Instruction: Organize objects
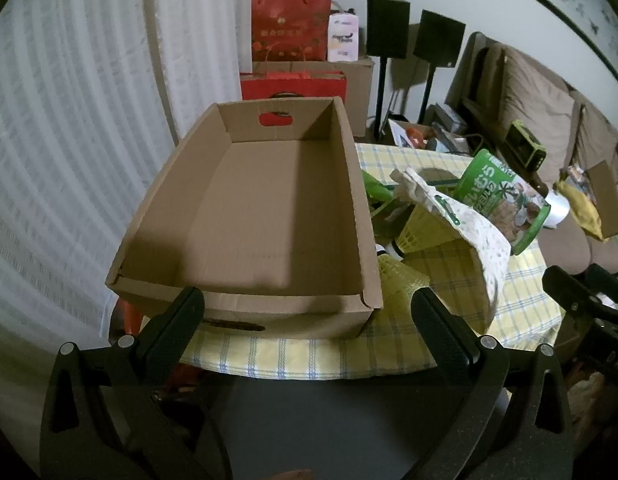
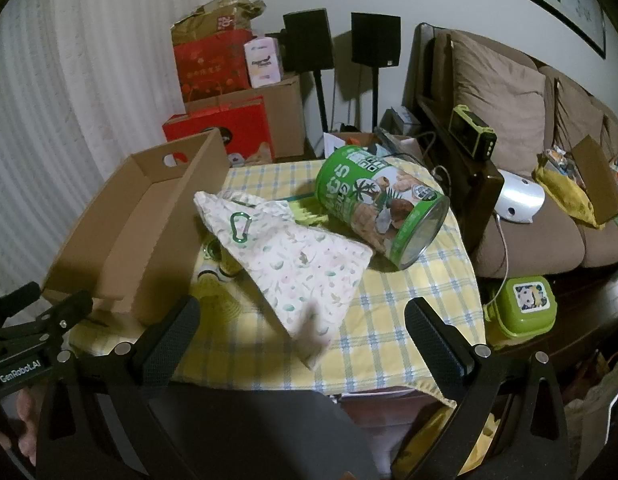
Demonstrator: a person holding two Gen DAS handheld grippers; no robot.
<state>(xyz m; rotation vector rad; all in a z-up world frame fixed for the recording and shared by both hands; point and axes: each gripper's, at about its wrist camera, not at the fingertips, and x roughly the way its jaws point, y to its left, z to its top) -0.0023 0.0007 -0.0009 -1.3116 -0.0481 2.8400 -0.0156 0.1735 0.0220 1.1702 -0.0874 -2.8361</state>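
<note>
Cardboard box [image 1: 249, 216] just beyond spread left tongs [image 1: 307, 316].

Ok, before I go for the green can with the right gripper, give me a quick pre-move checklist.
1. Right gripper open and holding nothing: ok.
2. Left gripper open, clear of the pile: ok.
3. Cardboard box has room inside: ok.
4. Green can reachable: ok; it lies on its side, uncovered.
5. Floral cloth bag off the can: cannot tell, their edges meet.
6. Can resting steadily on the checked tablecloth: cannot tell.
</note>
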